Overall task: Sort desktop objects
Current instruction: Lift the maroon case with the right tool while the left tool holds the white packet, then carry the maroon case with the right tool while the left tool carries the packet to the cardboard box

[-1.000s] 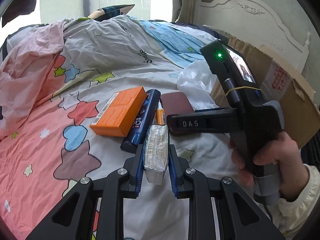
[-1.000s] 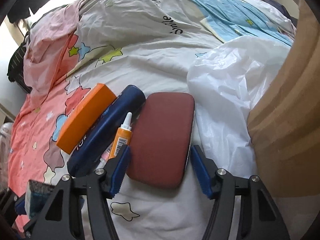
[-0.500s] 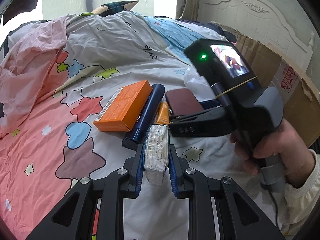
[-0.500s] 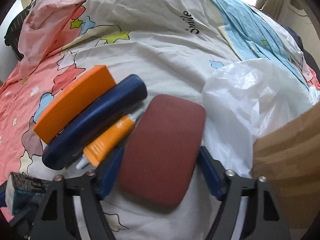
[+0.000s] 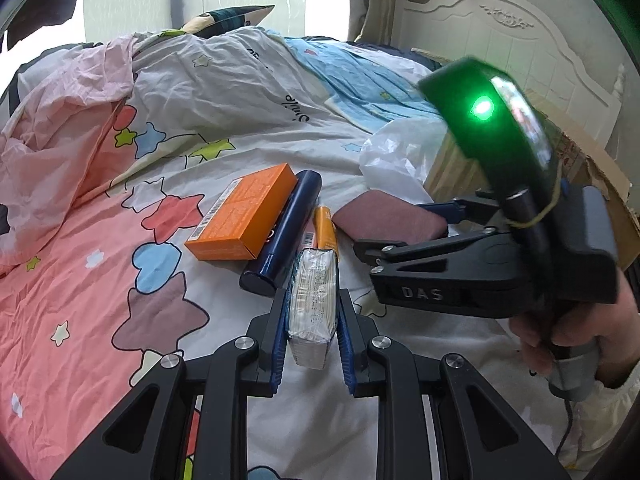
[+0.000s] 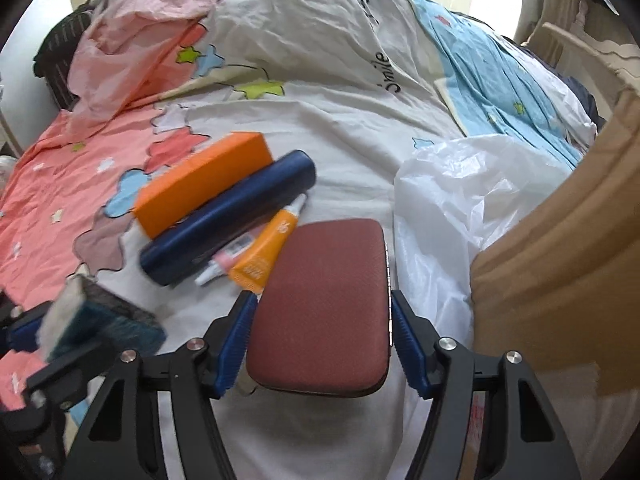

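Note:
My left gripper (image 5: 312, 312) is shut on a clear-wrapped packet (image 5: 313, 300), held just above the bedsheet. Beyond it lie an orange box (image 5: 246, 214), a dark blue tube (image 5: 286, 232) and a small orange tube (image 5: 326, 228), side by side. My right gripper (image 6: 322, 340) is shut on a maroon case (image 6: 324, 308), its blue pads (image 6: 236, 336) pressing both long sides. The case (image 5: 390, 220) sits tilted, its near end off the sheet. The right gripper (image 5: 400, 228) comes in from the right, held by a hand (image 5: 580, 340).
A crumpled white plastic bag (image 6: 460, 200) lies right of the case. A cardboard box (image 6: 560, 260) stands at the right edge. A small pink-and-white tube (image 6: 224, 264) lies under the orange tube. Rumpled quilt and pink cloth (image 5: 60, 140) fill the far side; a headboard (image 5: 500, 40) stands behind.
My right gripper's fingers have come in against the maroon case and tipped it up off the sheet. The left gripper still holds the packet, drawn back slightly.

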Motion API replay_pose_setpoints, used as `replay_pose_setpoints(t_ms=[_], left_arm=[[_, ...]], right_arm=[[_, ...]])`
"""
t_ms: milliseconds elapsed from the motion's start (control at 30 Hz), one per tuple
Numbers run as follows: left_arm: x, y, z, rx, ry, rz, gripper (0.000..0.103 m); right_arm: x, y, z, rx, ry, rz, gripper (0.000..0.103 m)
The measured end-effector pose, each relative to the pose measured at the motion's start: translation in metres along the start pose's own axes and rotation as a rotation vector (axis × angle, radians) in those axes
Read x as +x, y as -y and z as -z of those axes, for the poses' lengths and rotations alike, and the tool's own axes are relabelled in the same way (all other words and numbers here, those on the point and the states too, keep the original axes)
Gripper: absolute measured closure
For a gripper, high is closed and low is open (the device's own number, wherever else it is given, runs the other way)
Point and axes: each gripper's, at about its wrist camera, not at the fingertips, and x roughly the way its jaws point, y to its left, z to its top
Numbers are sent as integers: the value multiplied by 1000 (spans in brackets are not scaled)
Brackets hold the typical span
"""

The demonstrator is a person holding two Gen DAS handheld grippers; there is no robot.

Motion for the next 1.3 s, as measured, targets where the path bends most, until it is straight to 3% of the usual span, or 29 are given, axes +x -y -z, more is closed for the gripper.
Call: replay_pose_setpoints(t_ms=[1033, 1133, 1300], left_arm=[[-103, 52, 2, 47, 130, 3, 80], [-113, 62, 0, 56, 148, 16, 80], [-117, 78, 0, 73, 152, 39, 80]], right_arm=[[-177, -22, 39, -93, 245, 1, 46], [-191, -15, 43, -86, 251, 19, 87], [-202, -3, 51, -80, 233, 44, 88]])
